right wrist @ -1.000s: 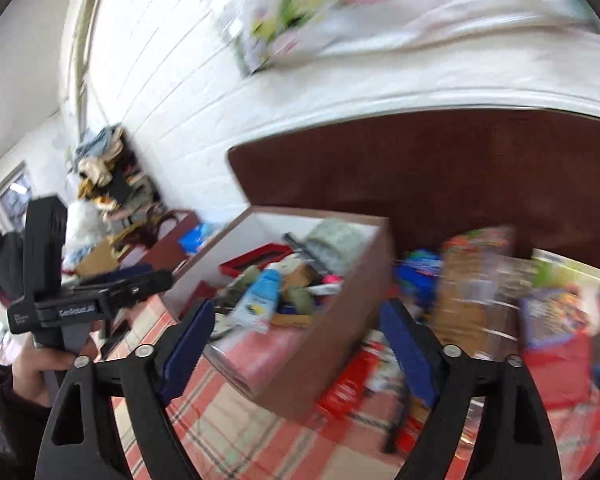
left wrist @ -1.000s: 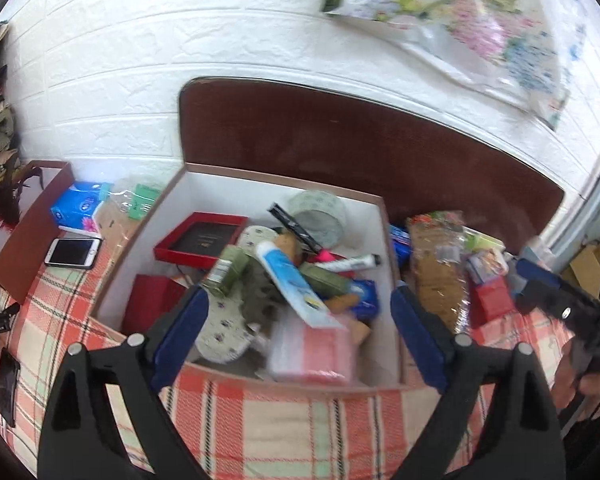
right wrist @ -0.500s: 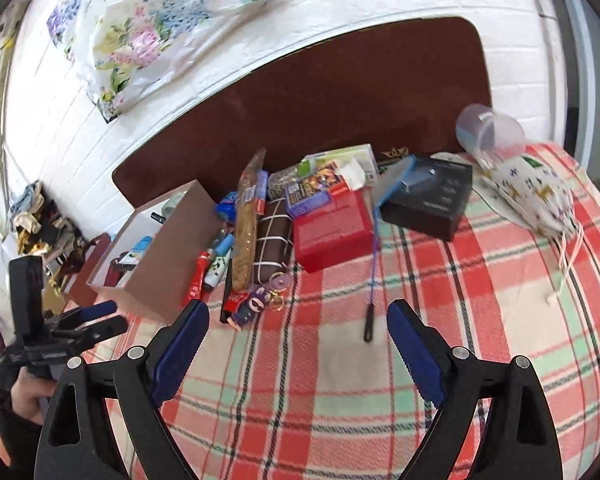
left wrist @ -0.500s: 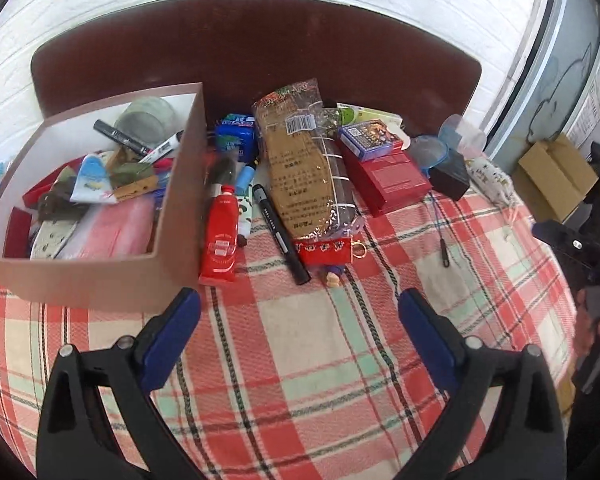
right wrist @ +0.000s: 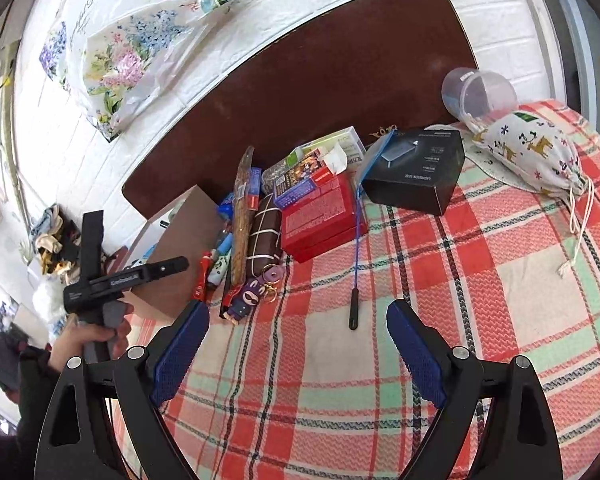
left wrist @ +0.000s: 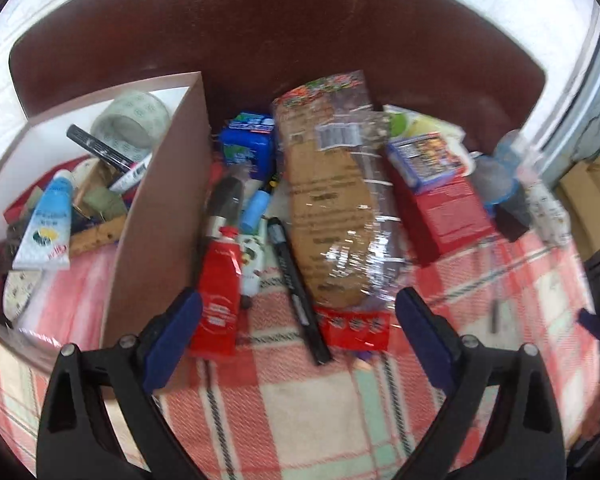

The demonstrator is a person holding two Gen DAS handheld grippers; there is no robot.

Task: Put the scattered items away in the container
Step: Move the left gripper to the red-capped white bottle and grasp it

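Left wrist view: the left hand-held gripper point(left wrist: 296, 336) hangs with its jaws spread wide and nothing between them, over the clutter lying just beside the open cardboard box point(left wrist: 156, 216), which is the container and already holds a tape roll, tubes and markers. Nearest the blue pads lie a red tube point(left wrist: 218, 300) against the box wall, a black marker point(left wrist: 296, 292) beside it, and a long crinkly snack packet point(left wrist: 336, 208) that rests partly on a red wrapper. The tube looks light and squashy, so I would pinch it across its flat middle rather than the cap; the marker is stiff, thin and likely to roll, best taken across its barrel. The packet is probably light but slippery and its contents may crush, so a gentle hold on one sealed end seems safer. In the right wrist view, the right hand-held gripper point(right wrist: 298, 344) is likewise wide open and empty above the plaid bedspread point(right wrist: 480, 320), with a blue cord point(right wrist: 356, 256) and a purple keychain figure point(right wrist: 248, 300) just ahead. Further off sit a red box point(right wrist: 320, 220), a black carton point(right wrist: 416, 172) and a printed drawstring pouch point(right wrist: 528, 148); the boxes are rigid and wide, possibly near the limit of the jaws, so their narrow sides are the place to grip.
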